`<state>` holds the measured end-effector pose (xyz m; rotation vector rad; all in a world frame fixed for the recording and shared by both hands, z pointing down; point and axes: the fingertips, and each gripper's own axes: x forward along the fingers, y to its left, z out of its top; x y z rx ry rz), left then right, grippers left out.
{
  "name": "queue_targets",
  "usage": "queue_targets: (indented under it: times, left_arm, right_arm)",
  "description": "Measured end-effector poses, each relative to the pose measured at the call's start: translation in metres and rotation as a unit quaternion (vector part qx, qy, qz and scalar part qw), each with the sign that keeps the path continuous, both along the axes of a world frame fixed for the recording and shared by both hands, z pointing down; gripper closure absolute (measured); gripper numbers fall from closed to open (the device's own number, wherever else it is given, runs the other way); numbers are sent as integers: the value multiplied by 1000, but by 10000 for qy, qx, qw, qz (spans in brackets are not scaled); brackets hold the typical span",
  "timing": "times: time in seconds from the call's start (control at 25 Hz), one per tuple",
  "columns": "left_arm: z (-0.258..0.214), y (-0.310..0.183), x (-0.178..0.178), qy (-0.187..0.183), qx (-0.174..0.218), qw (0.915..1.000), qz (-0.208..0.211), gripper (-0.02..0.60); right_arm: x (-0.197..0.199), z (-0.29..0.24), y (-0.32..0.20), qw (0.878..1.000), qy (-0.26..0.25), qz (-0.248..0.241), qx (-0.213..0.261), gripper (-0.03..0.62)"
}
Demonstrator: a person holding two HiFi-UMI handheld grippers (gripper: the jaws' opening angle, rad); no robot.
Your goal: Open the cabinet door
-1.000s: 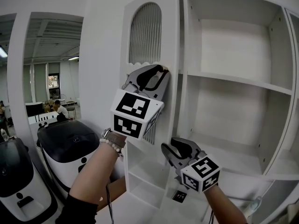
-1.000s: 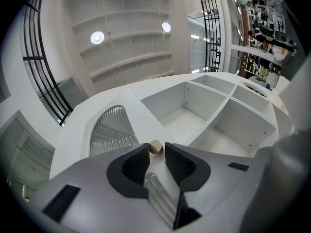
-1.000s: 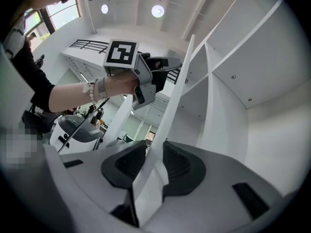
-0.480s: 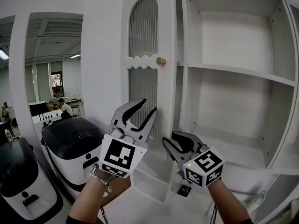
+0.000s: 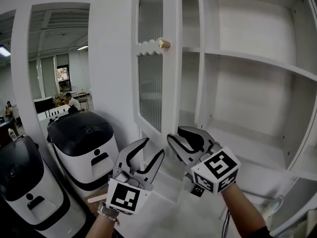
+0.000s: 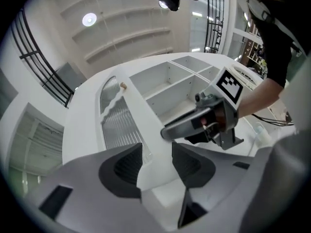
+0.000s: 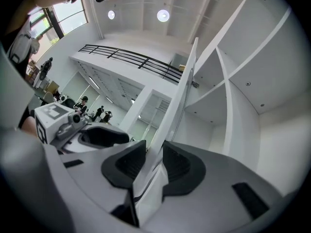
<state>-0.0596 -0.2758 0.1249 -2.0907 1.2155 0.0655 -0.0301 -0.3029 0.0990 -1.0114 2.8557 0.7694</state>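
- The cabinet door [image 5: 171, 93] stands swung out from the open shelf cabinet [image 5: 247, 58], with its small brass knob [image 5: 164, 44] high on the free edge and untouched.
- The left gripper [image 5: 152, 148] sits low in the head view, below the door's bottom rail and well under the knob. It tilts upward toward the cabinet, and its marker cube [image 5: 124, 196] faces the camera.
- Its jaws have just been opening. They now stand wide apart and hold nothing – only the door's lower corner shows beyond the gap in the left gripper view.
- The left wrist [image 5: 106, 213], wearing a bead bracelet, rises from the bottom edge of the head view.
- The right gripper [image 5: 174, 134] reaches up and leftward from a forearm [image 5: 240, 209] that enters at the lower right.
- Its jaws are close together on the door's thin free edge near the bottom corner – in the right gripper view a pad lies against each face of the panel.
- The two grippers are just beside each other, not touching.
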Motion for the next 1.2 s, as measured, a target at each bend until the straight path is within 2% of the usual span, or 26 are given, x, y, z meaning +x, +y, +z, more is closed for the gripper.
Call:
queue_targets:
  times: [0.12, 0.36, 0.72, 1.0, 1.2]
  left_arm:
    - [29, -7, 7, 58, -317, 9995, -33, 390]
    - [51, -21, 30, 100, -419, 9986, -297, 368]
    - [49, -30, 36, 62, -168, 9968, -777, 373]
    - [49, -18, 26, 241, -175, 9973, -671, 396]
    - [52, -10, 15, 152, -176, 9976, -655, 407]
  right_arm:
    - [0, 0, 1, 10000, -22, -31, -23, 482]
    - [-3, 1, 8, 9999, -40, -133, -22, 482]
    - [-6, -1, 12, 9996, -117, -269, -23, 484]
    - [-18, 2, 22, 9988, 51, -330, 362, 482]
    - [-23, 6, 32, 9982, -142, -493, 305, 484]
